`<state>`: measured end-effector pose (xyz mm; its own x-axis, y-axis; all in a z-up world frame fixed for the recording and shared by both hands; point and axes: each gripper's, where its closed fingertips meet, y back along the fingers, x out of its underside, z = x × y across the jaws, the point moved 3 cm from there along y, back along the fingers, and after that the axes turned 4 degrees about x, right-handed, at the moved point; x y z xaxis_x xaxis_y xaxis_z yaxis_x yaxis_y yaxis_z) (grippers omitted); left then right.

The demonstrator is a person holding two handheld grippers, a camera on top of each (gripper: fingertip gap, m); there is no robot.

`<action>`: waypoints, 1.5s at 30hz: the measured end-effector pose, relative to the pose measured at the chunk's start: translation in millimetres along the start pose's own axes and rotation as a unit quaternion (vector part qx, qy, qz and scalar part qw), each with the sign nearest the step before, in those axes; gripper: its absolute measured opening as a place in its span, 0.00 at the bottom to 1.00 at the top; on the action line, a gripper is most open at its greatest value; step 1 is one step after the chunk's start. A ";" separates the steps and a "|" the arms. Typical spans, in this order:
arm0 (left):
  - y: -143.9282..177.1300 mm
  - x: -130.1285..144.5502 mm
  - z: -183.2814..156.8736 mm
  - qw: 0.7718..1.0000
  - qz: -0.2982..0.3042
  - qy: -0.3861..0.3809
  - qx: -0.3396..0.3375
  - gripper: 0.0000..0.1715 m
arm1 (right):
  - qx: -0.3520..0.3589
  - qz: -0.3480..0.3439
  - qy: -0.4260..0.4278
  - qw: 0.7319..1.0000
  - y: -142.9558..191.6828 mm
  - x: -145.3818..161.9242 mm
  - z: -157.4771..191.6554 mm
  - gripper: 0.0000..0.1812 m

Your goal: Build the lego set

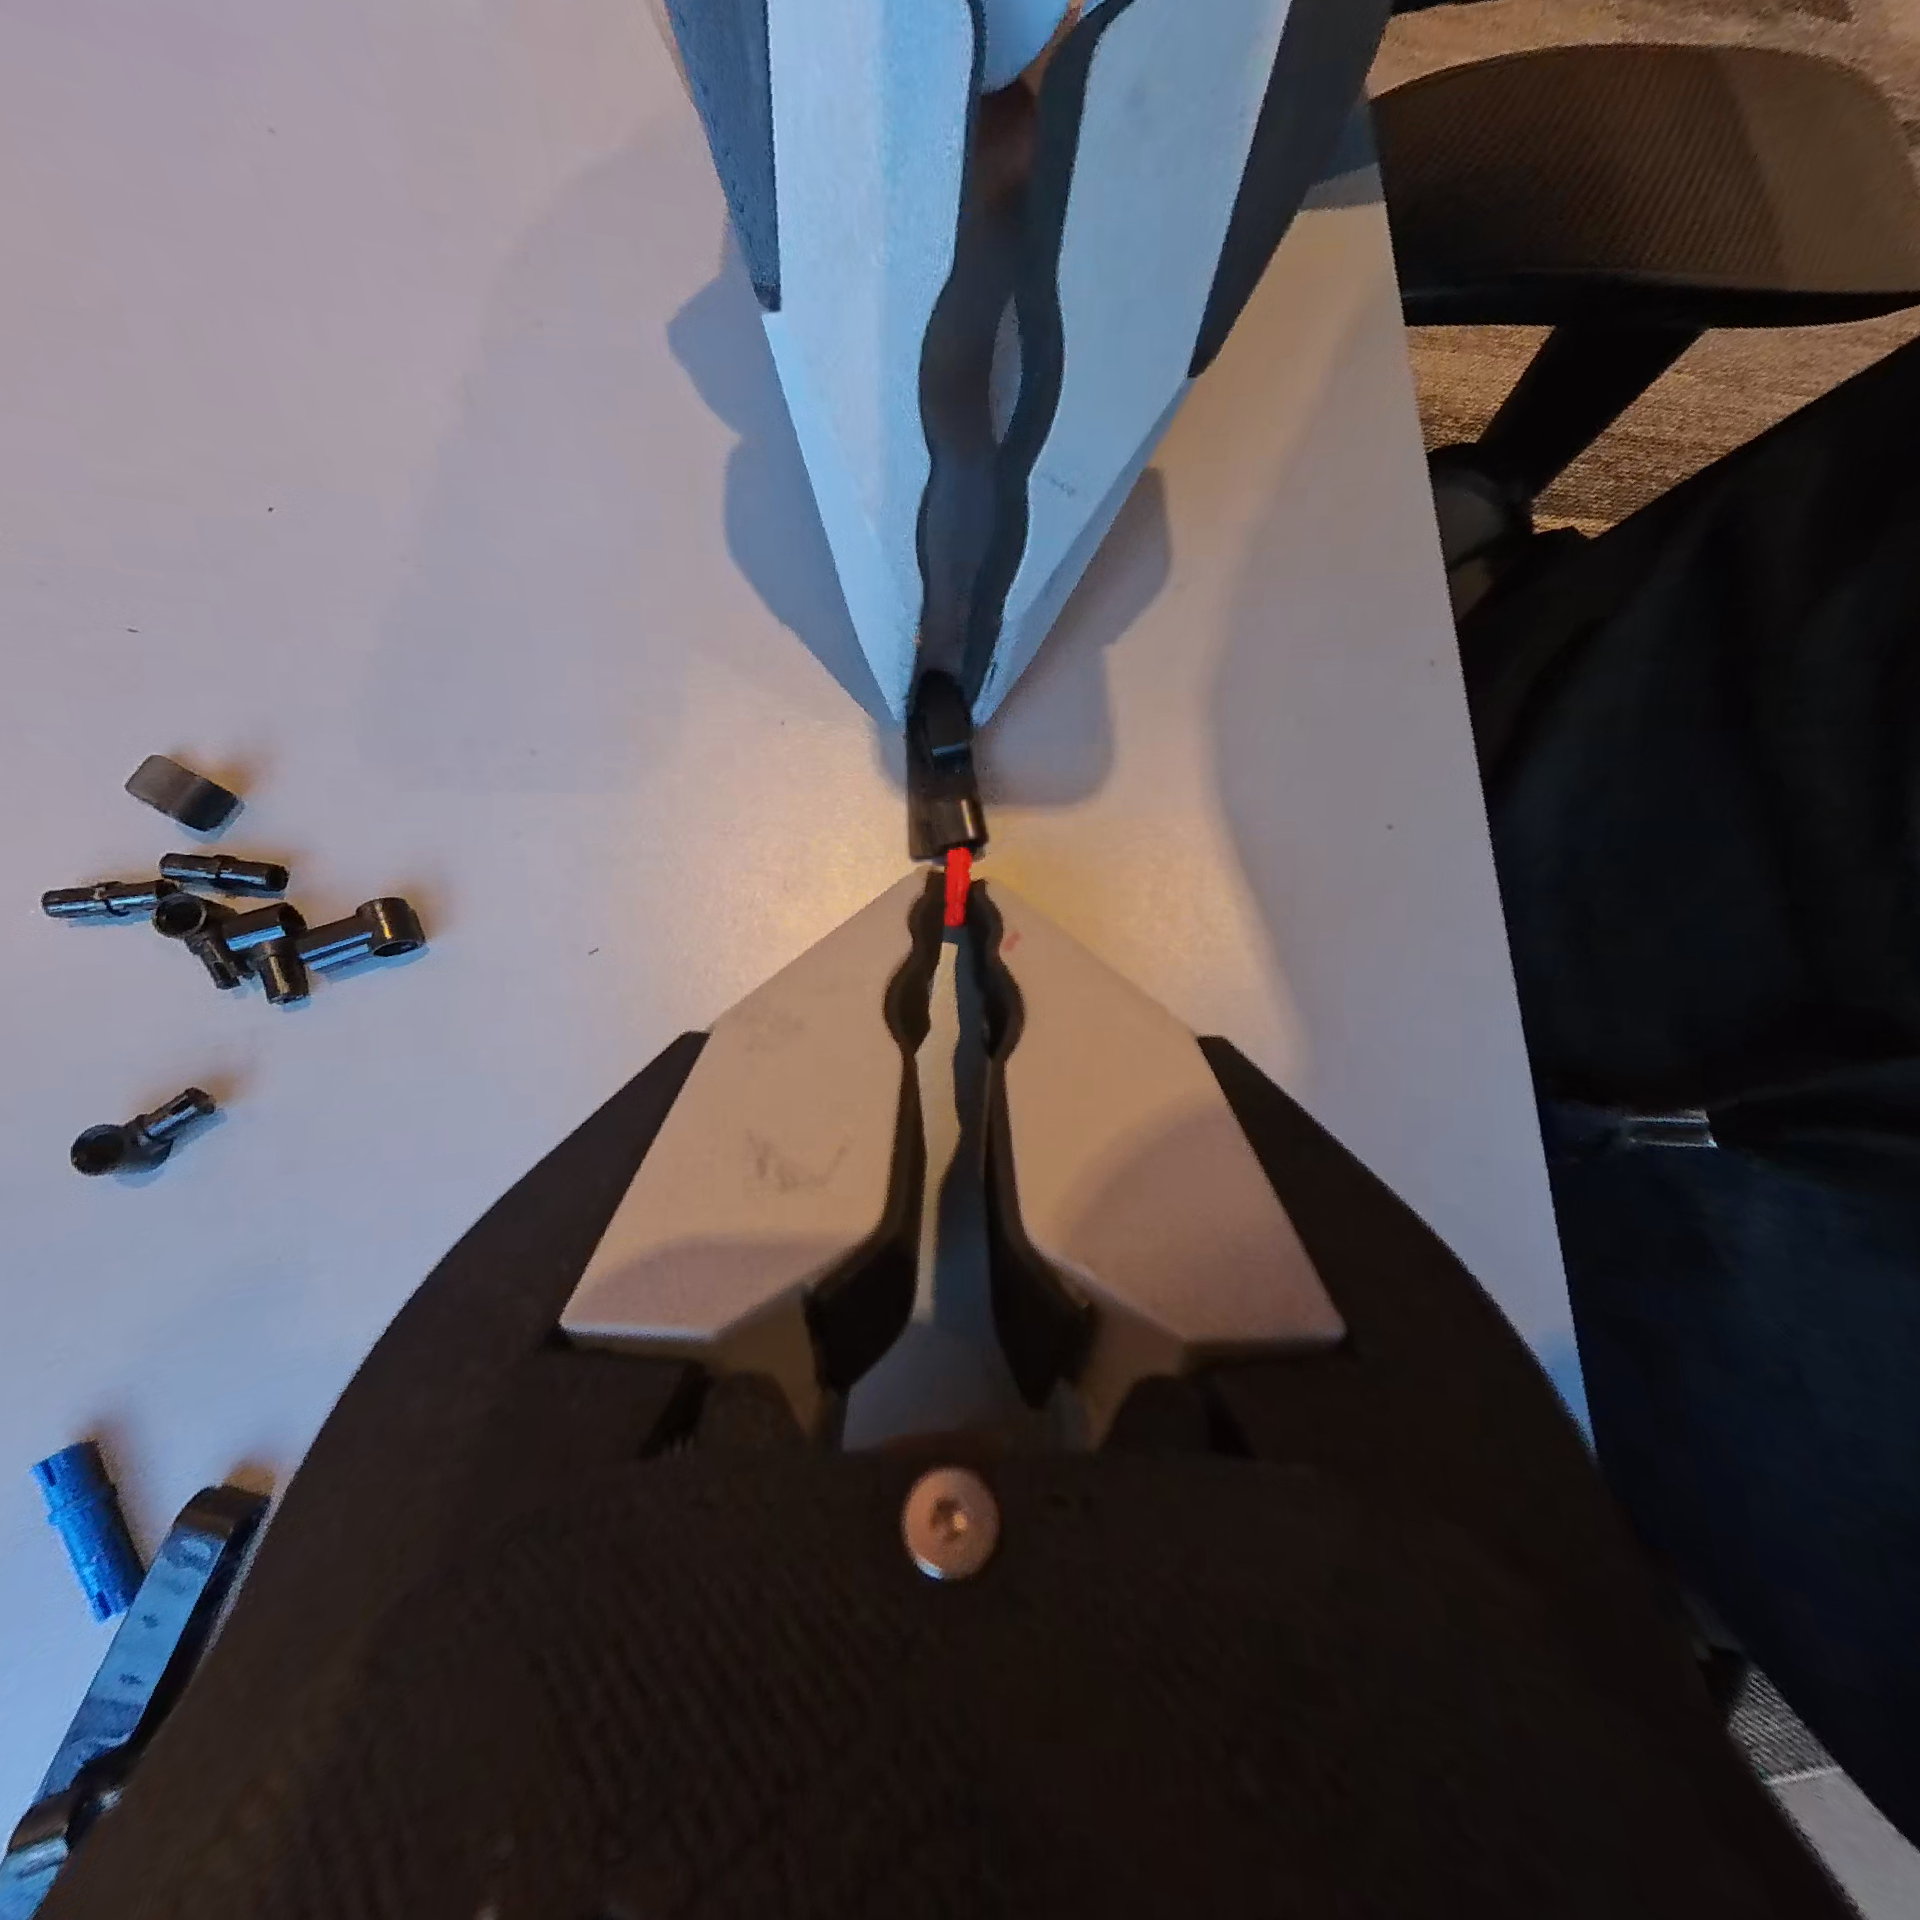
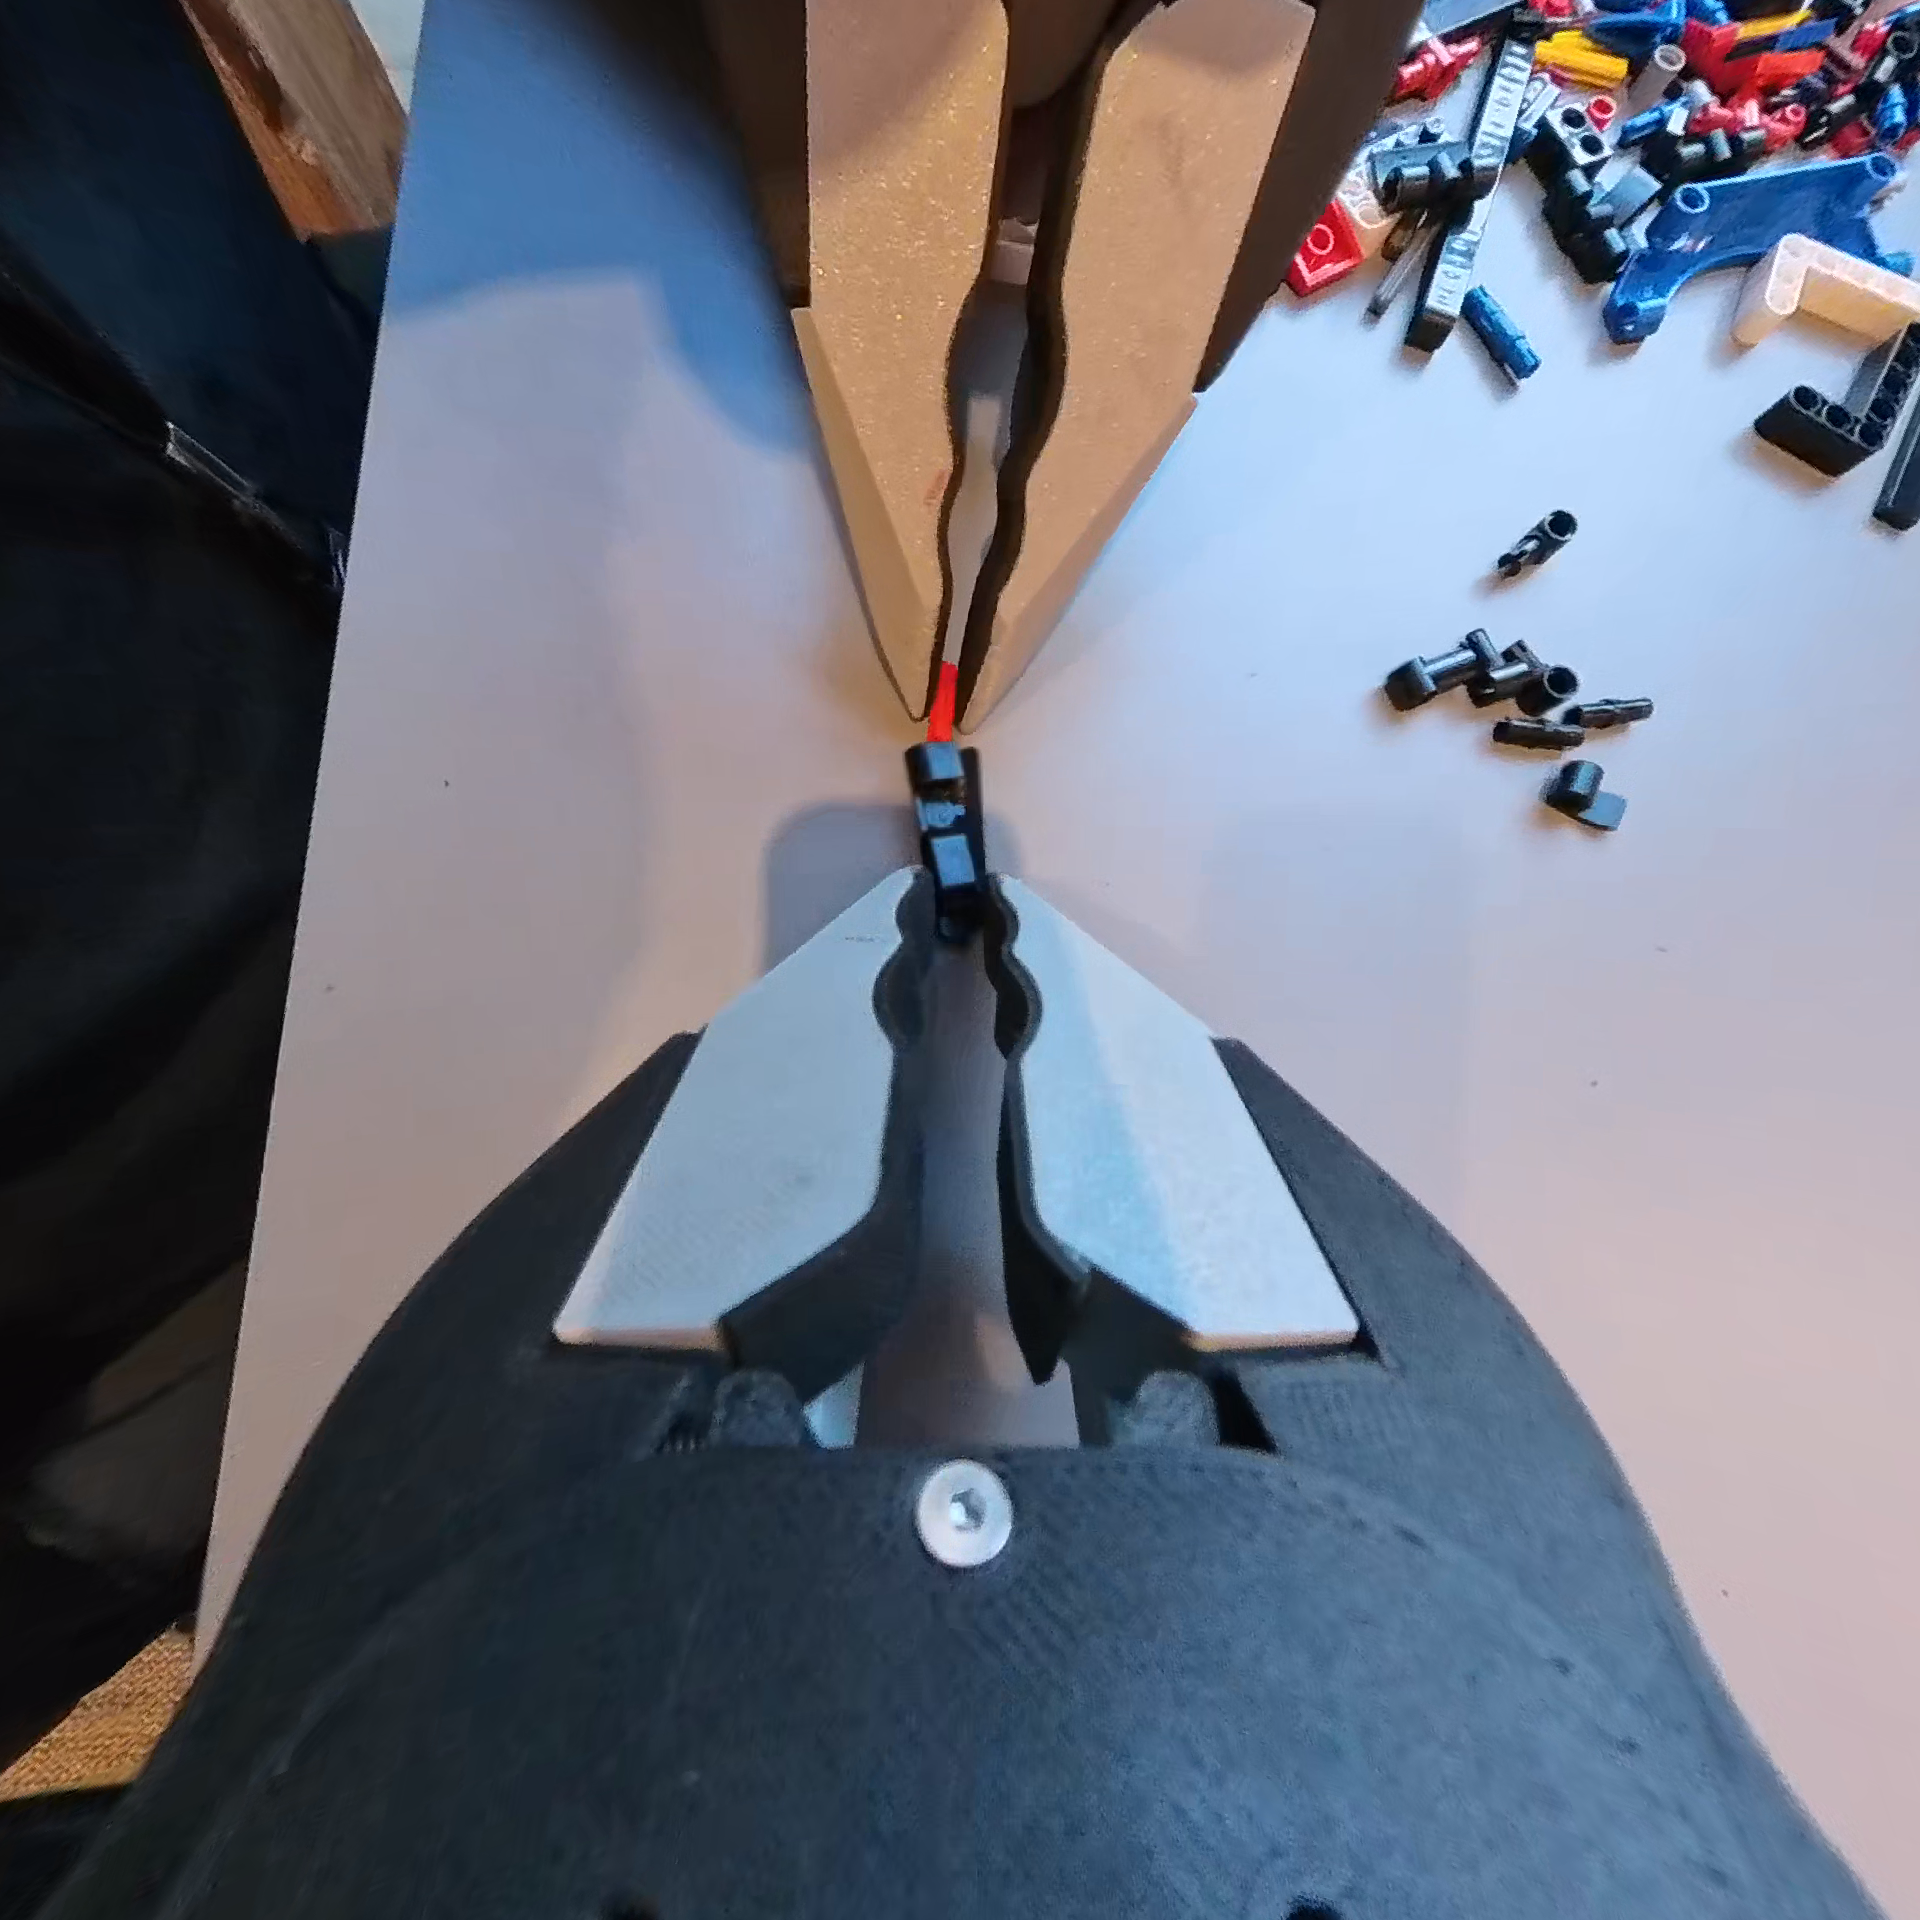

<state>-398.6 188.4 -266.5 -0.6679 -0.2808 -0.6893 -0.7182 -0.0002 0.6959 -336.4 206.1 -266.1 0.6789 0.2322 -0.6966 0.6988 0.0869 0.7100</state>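
Observation:
My left gripper (image 1: 957, 902) is shut on a short red axle (image 1: 957, 885). My right gripper (image 2: 951, 902) is shut on a small black connector (image 2: 948, 826). The two grippers meet tip to tip above the white table (image 1: 468, 416), near its edge. The red axle's free end touches or enters the connector's end (image 1: 943, 800). In the right wrist view the red axle (image 2: 943, 698) sticks out of the opposite gripper (image 2: 940, 717) toward the connector. How deep the axle sits in the connector is hidden.
Several small black connectors and pins (image 1: 234, 920) lie in a loose group on the table, also in the right wrist view (image 2: 1512, 707). A blue pin (image 1: 88, 1527) lies nearby. A large heap of mixed coloured pieces (image 2: 1662, 156) lies farther off. A chair (image 1: 1662, 208) stands beyond the table edge (image 1: 1455, 727). Both grippers' tips are close together, under 4 cm apart. Left tips and right tips are each some 15 centimetres from the blue pin (image 1: 88, 1527). Look for it in the right wrist view (image 2: 1503, 326) too.

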 end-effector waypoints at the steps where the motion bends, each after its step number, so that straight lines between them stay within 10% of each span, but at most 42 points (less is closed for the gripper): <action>1: 0.0 0.0 0.0 1.000 0.000 0.000 0.000 0.00 | 0.001 0.001 0.003 1.000 -0.2 -0.3 0.5 0.03; 45: 3.4 2.3 2.0 1.000 -0.006 0.027 0.007 0.00 | 0.020 -0.031 -0.020 0.999 -3.7 -1.1 1.6 0.03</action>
<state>-402.9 189.6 -266.0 -0.6484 -0.3313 -0.6854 -0.7287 0.0097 0.6847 -339.3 203.9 -268.1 0.6415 0.1888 -0.7436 0.7480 0.0613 0.6609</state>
